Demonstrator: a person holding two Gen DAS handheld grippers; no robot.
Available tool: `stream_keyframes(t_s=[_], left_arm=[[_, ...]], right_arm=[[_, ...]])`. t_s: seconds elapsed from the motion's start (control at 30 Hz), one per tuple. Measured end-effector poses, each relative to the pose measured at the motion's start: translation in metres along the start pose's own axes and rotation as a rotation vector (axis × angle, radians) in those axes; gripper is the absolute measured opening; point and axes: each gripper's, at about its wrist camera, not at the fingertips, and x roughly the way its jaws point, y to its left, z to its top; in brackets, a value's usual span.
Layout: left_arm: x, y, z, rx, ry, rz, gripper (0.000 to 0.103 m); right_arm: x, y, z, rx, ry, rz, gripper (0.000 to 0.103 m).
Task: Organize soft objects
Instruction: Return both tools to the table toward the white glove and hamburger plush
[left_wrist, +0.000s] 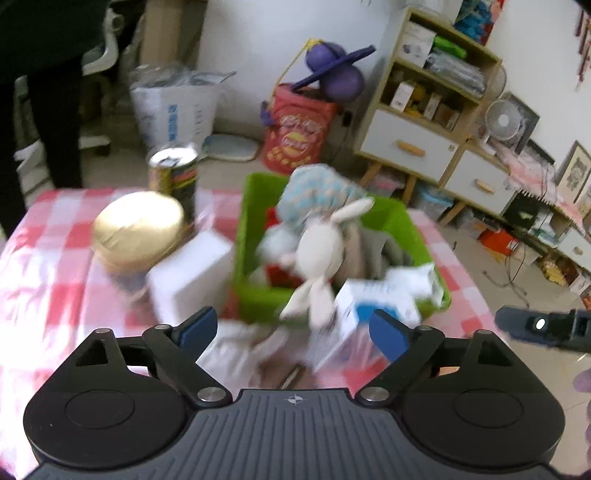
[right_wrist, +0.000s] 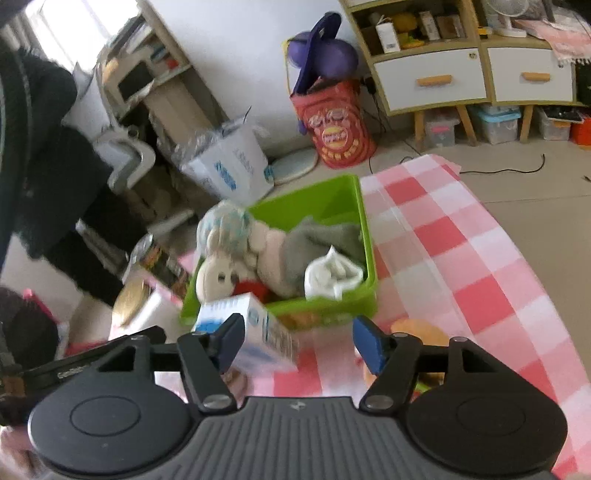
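A white plush rabbit (left_wrist: 320, 254) is seen draped over the near rim of the green bin (left_wrist: 258, 299) on the checked tablecloth (left_wrist: 62, 258), long axis running near to far, ears pointed away toward the bin's far right. Left gripper (left_wrist: 293, 328) is spread wide, nothing held. Right gripper (right_wrist: 299, 343) is parted, nothing gripped.

Crowded left of the bin, open tablecloth to its right.
A green bin (right_wrist: 364, 236) brims with soft toys; a can (left_wrist: 177, 177), gold lid (left_wrist: 138, 225) and white boxes (left_wrist: 192, 273) crowd its left; checked cloth (right_wrist: 461, 258) lies bare.
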Motion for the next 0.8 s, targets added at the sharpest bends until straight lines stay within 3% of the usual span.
stream_keyframes(t_s=[0.13,0.23,0.3,0.4,0.8], left_arm=[[-0.008,0.004,0.001,0.011,0.002,0.019,0.089],[-0.005,0.009,0.004,-0.039,0.039,0.01,0.09],[-0.004,0.014,0.004,-0.047,0.069,0.008,0.09],[-0.007,0.017,0.008,-0.039,0.074,0.018,0.092],[0.007,0.025,0.008,-0.055,0.089,0.017,0.095]], right_arm=[[-0.006,0.022,0.007,-0.11,0.031,0.006,0.042],[-0.003,0.03,0.02,-0.131,0.074,0.003,0.044],[-0.003,0.033,0.03,-0.155,0.113,-0.019,0.044],[-0.01,0.037,0.043,-0.183,0.102,-0.069,0.045],[0.002,0.034,0.045,-0.162,0.123,-0.066,0.048]])
